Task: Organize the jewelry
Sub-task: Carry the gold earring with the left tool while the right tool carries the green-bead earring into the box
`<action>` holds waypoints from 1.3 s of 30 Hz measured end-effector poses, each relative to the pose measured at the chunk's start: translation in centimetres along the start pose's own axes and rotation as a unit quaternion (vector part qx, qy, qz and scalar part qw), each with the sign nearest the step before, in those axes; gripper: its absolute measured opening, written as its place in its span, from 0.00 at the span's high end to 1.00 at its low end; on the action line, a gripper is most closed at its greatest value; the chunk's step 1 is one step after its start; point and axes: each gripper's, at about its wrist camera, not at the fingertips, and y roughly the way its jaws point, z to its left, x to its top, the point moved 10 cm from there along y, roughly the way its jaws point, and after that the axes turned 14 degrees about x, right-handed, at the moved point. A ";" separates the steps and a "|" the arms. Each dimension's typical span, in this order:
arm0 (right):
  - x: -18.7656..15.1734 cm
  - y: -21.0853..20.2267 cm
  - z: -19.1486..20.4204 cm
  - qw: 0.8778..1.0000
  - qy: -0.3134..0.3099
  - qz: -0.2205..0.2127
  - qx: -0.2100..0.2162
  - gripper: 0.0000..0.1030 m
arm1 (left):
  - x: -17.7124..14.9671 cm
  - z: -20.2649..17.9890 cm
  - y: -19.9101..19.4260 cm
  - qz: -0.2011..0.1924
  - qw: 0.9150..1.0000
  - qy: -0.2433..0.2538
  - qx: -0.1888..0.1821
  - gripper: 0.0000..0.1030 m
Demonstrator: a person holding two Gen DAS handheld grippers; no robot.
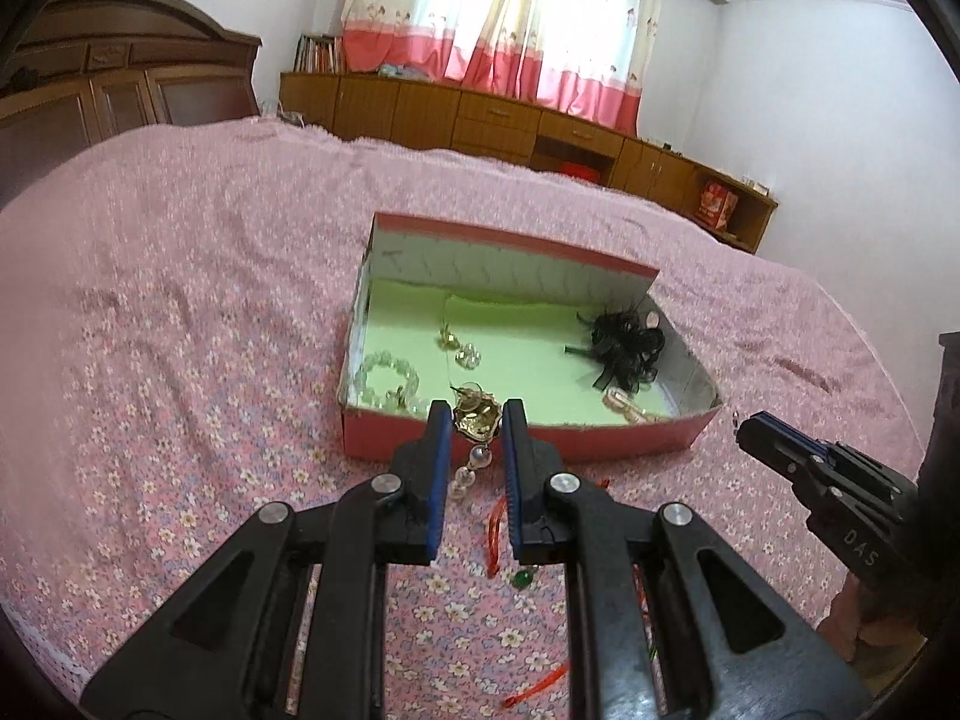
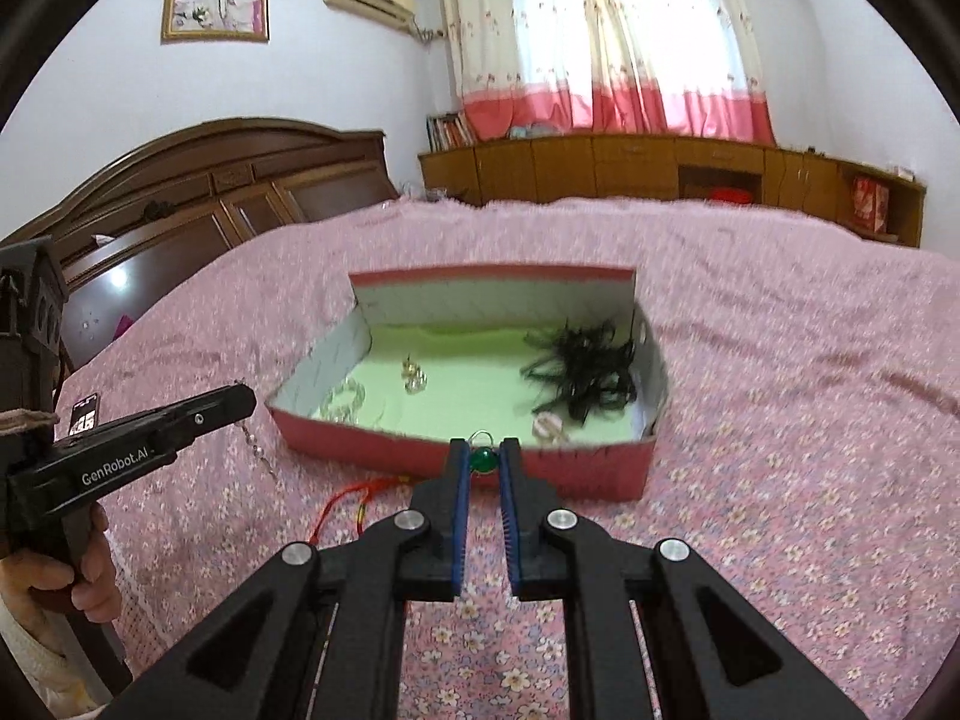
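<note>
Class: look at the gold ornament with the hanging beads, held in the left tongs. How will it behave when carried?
The gold ornament looks stiff where pinched. Its clear beads hang on a loose strand, so they probably swing. Held only at its edges, it might slip or twist.

Each camera rides just behind its own fingers, tilted down across the pink bedspread (image 1: 180, 312) toward the curtained window (image 2: 606, 42). Both take in the red box (image 1: 522, 438) just past the fingertips. The left view sits nearer it, and each catches the other gripper at its edge.
</note>
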 end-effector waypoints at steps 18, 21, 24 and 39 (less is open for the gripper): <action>3.3 -0.1 -1.6 0.998 -0.017 -0.054 -0.034 0.89 | 3.9 -1.3 0.5 -0.074 0.997 0.003 0.002 0.92; 3.8 0.5 -2.4 0.997 -0.019 -0.055 -0.043 0.89 | 4.6 -1.4 1.2 -0.079 0.997 0.003 0.004 0.92; 4.0 1.2 -3.5 0.997 -0.020 -0.051 -0.053 0.89 | 4.9 -1.4 2.2 -0.079 0.997 0.006 0.009 0.92; 1.7 6.4 -8.6 0.996 0.013 0.032 -0.088 0.89 | 2.6 -0.7 10.0 0.004 0.999 0.022 0.038 0.92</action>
